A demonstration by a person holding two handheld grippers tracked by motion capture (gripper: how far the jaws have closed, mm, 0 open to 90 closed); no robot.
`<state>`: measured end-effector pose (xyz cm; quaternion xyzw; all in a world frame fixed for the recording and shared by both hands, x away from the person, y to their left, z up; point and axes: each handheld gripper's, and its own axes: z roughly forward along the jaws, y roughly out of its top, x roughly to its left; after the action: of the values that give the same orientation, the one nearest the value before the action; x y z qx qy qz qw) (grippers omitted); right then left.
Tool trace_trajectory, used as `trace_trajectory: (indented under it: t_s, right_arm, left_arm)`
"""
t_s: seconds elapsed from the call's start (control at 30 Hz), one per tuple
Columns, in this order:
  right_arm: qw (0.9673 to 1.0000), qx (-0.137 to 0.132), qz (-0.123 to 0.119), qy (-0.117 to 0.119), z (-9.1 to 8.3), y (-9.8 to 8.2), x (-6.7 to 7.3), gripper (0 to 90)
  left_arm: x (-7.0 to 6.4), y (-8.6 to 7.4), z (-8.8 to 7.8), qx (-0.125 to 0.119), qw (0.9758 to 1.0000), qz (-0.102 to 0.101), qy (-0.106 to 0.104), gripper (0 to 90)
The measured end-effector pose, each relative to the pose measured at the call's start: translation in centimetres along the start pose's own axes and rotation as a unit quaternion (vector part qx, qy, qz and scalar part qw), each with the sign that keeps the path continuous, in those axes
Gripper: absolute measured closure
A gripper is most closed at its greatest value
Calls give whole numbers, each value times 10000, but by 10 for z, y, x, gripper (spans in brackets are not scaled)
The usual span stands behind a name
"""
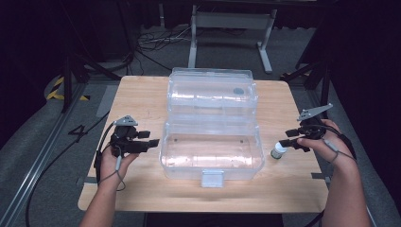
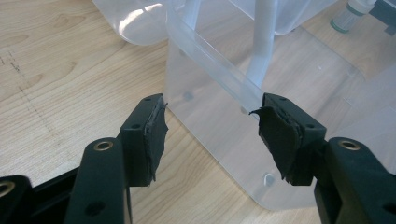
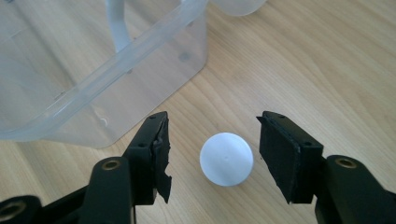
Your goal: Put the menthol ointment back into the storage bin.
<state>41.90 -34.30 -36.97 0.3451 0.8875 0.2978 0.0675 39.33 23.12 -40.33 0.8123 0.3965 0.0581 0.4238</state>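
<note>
While a clear plastic box (image 1: 211,153) stands open at the middle of the wooden bench (image 1: 142,97), its lid (image 1: 211,90) thrown back toward the far edge, a small bottle with a white cap (image 1: 278,151) is seen upright on the bench just beside the box's right end wall. The right claw (image 1: 289,137) is held just above and beside that bottle; in the right gripper view the round white cap (image 3: 226,158) is seen from above between the two black jaws, with a gap left on either side, so the jaws are spread and nothing is pinched. The torn black pads (image 3: 161,156) are clear of the cap.

The left claw (image 1: 147,138) is held level at the box's left end, near its wall. In the left gripper view its jaws are spread wide and nothing is gripped: the corner and rim of the box (image 2: 219,65) are seen beyond them, apart from the pads (image 2: 156,135). The bottle (image 2: 349,16) is seen through the clear walls at the top right of that view.

A white latch (image 1: 212,178) is seen at the middle of the box's near wall, and a dark round mark (image 1: 238,90) on the lid. No lettering can be read on the bottle, the box or the claws. On the grey floor to the left of the bench, a figure 4 (image 1: 78,131) is marked in black, and yellow-and-black striped tape (image 1: 56,90) lies farther back.
</note>
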Motion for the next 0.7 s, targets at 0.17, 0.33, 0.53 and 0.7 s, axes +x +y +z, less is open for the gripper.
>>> trace_trajectory:
  t_s: [0.17,0.33,0.53,0.7]
  right_arm:
    - [9995,286,-96,80,11,-2,0,432]
    - [9988,484,-103,1,18,-3,-3,422]
    - [9975,696,-91,-116,25,-5,-5,419]
    - [9958,898,-91,-135,32,-6,-6,419]
  left_arm:
    - [0,0,0,22,10000,-38,11,417]
    - [1,-1,-1,7,10000,-22,52,408]
    - [1,-1,-1,7,10000,-37,72,402]
    - [1,-1,-1,18,10000,-34,72,401]
